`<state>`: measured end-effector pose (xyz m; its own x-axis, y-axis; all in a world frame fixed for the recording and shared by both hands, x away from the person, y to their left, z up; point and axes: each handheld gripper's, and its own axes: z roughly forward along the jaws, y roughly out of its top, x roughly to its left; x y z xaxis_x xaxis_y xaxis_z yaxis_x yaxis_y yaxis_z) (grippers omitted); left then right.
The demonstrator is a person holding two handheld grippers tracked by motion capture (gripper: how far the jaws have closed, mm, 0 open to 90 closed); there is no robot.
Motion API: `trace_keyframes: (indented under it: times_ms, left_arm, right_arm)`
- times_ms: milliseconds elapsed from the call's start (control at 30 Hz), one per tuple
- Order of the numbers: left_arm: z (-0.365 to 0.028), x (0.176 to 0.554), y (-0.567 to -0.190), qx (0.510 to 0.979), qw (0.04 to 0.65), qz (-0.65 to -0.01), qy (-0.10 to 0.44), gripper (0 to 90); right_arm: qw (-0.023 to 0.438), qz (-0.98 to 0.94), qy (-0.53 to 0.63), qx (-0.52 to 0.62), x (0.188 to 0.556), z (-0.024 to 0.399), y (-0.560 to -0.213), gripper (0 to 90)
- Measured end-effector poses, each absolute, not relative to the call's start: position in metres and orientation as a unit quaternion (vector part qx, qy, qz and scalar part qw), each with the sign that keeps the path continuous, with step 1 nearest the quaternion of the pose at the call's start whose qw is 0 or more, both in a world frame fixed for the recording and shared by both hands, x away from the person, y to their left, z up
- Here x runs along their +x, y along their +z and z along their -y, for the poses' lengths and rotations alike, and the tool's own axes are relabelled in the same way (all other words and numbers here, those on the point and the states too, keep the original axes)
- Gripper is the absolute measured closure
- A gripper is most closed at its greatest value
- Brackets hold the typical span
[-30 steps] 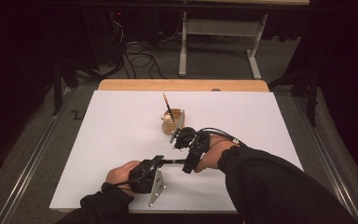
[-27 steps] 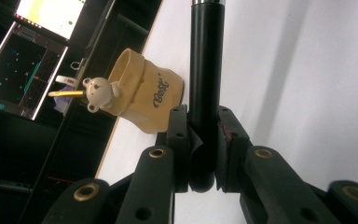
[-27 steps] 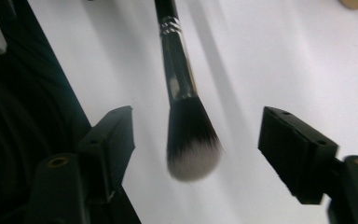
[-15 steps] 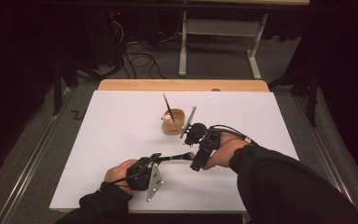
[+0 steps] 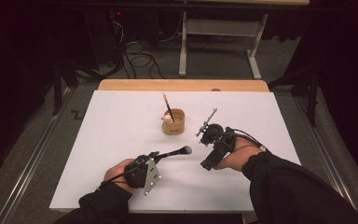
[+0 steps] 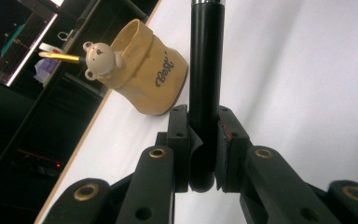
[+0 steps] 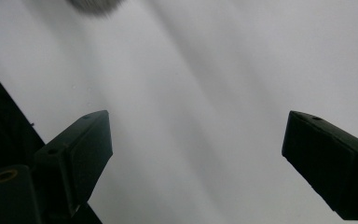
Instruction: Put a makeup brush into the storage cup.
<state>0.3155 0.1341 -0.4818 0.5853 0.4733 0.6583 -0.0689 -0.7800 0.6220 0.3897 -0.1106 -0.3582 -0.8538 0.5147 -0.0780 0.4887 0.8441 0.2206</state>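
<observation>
Left hand-held gripper (image 5: 153, 157) clamps makeup brush (image 5: 173, 152) by its handle, bristles aimed right, bear cup (image 5: 174, 122) beyond; right hand-held gripper (image 5: 206, 164), jaws just opened wide, empty, nearby.

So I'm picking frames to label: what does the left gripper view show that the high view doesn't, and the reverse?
Left gripper view alone: the bear figure and lettering on the cup, and the left gripper clamped on the brush handle.
High view alone: the right gripper, the brush's bristle head, both forearms, the floor.
Both: cup, brush, white table, the pencil in the cup.
</observation>
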Motion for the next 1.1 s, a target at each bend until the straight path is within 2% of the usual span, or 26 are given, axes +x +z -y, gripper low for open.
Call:
trace_keyframes:
  times_ms: [800, 1100]
  left_arm:
    - [-0.143, 0.324, -0.480, 0.828, 0.355, -0.190, 0.391, 78.9]
    - [-0.149, 0.328, -0.478, 0.820, 0.372, -0.215, 0.379, 78.9]
  right_arm:
    - [0.114, -0.908, 0.239, 0.324, 0.382, 0.154, -0.423, 7.3]
    - [0.150, -0.881, 0.295, 0.337, 0.379, 0.174, -0.440, 7.3]
